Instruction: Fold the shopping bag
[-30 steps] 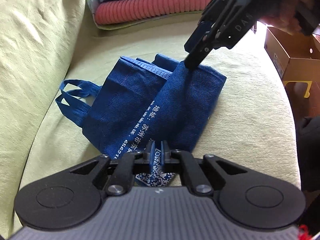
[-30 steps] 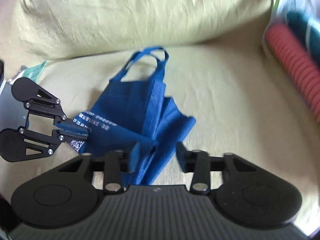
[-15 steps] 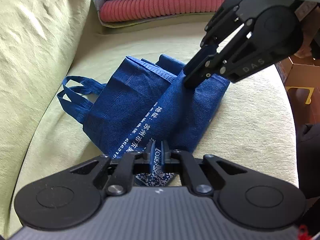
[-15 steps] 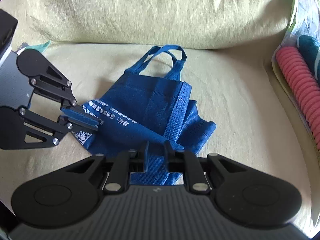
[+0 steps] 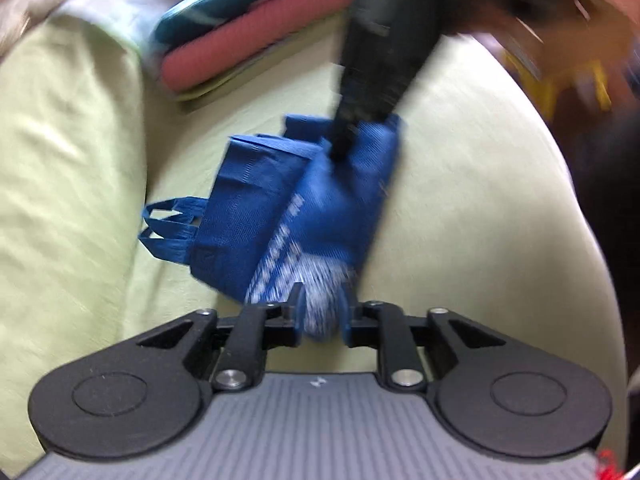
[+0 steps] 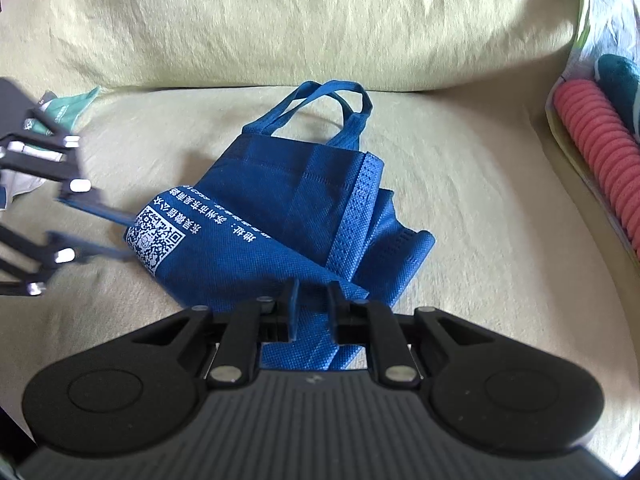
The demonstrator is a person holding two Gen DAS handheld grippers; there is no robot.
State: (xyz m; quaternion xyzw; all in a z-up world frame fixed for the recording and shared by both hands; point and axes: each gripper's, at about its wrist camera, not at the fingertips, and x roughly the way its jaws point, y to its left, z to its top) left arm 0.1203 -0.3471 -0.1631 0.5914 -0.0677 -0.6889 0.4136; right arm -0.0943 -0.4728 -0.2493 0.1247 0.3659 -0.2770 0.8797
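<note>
Scene: a blue non-woven shopping bag [image 6: 280, 216] is laid partly folded on a yellow-green sofa seat [image 6: 480, 200], centre of frame, its handles [image 6: 328, 100] pointed toward the backrest.
Left hand-held gripper [image 5: 320, 312]: its jaws have just been opening; in the left wrist view, lower centre, the printed corner of the bag is seen between the parted fingers, apparently no longer pinched. In the right wrist view it is blurred at the left edge, beside the QR print [image 6: 158, 236].
Right hand-held gripper [image 6: 312, 304]: narrowly closed on a bunched fold at the bag's near edge, lower centre of its own view; the fabric is pinched, probably so the fold is held in place while the other corner is let go.
Fold state: one side panel is laid over the middle; judged to be partway done.
Surroundings: folded pink and teal textiles [image 5: 256, 40] are stacked at the upper left of the left wrist view, well apart from the bag.
Risk: the springy fabric may unfold once released.
</note>
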